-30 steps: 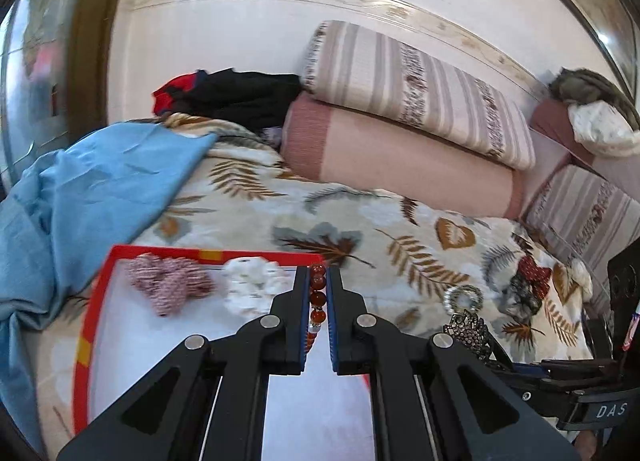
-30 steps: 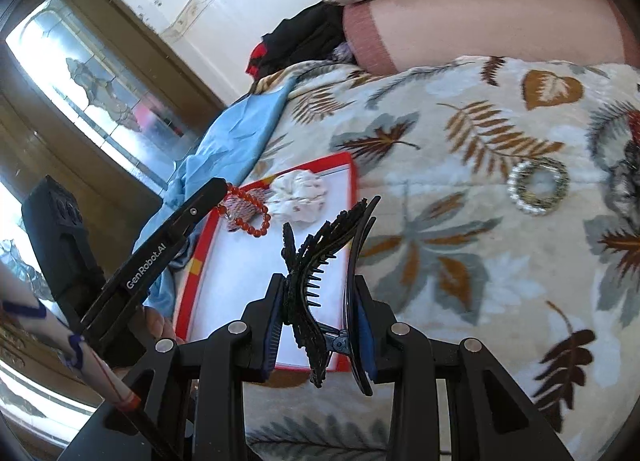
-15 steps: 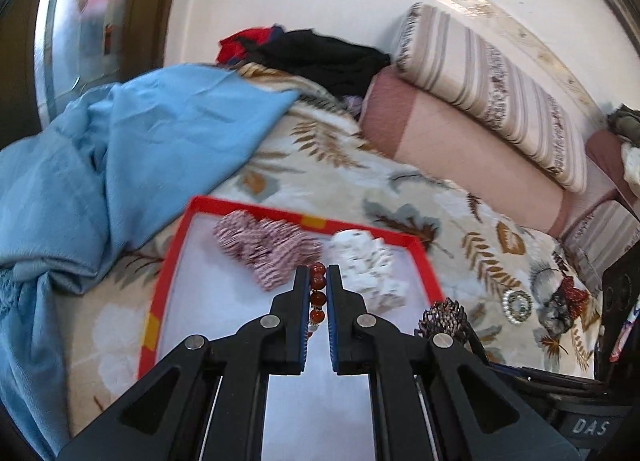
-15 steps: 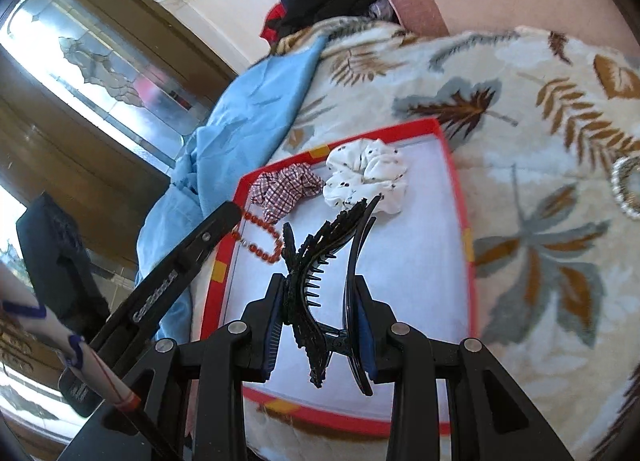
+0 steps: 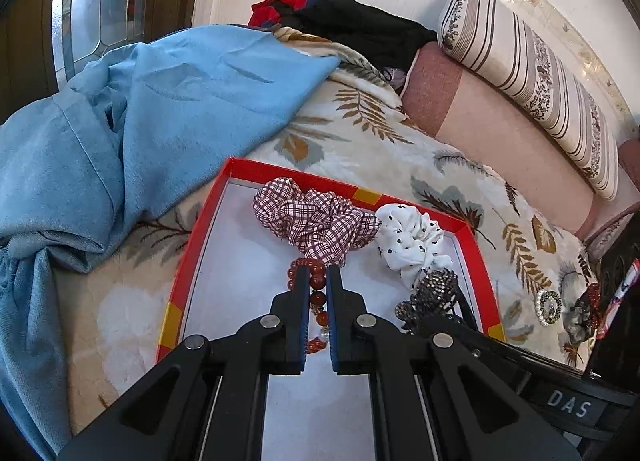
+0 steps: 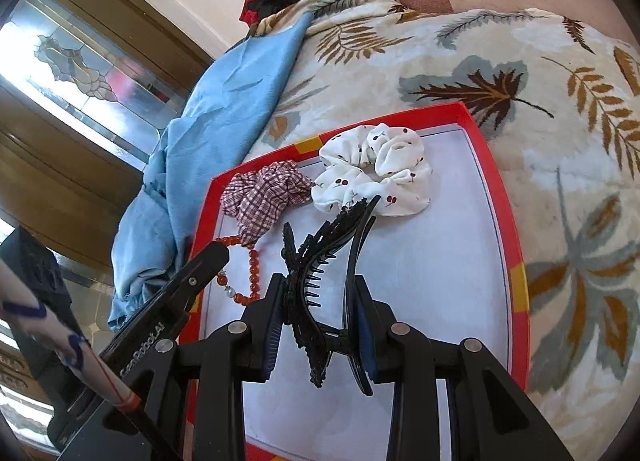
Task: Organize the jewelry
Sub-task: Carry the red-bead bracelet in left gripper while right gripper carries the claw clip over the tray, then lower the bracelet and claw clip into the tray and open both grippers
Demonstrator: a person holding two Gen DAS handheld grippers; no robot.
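I hold both grippers tilted down over the red-rimmed tray (image 5: 188,257) on the leaf-print bedspread (image 5: 360,141). My left gripper (image 5: 318,281) has its jaws nearly together, pinching a red bead bracelet (image 5: 317,289) whose beads show in the narrow gap and loop just past the fingertips, over the tray's white floor. My right gripper (image 6: 320,293) stands partly open, its pads pressing both sides of a black claw hair clip (image 6: 320,261), teeth pointing ahead and up.

Just beyond my left fingertips lies a plaid scrunchie (image 5: 316,221); ahead and to the right of it, a white dotted scrunchie (image 5: 412,241). That makes two scrunchies in the tray, one bracelet and one clip.

The left wrist view alone shows a ring of pearls (image 5: 549,302) on the bedspread, off to the right past the tray, beside a dark ornament I cannot make out, and two bolsters along the wall, one striped (image 5: 532,73), one pink (image 5: 500,149). Only the right wrist view shows the whole loop of the bracelet (image 6: 244,273), hanging from my left gripper's finger (image 6: 200,265), and a stained-glass door (image 6: 80,73) left of it. Both show a blue cloth (image 5: 140,121) heaped left of the tray.
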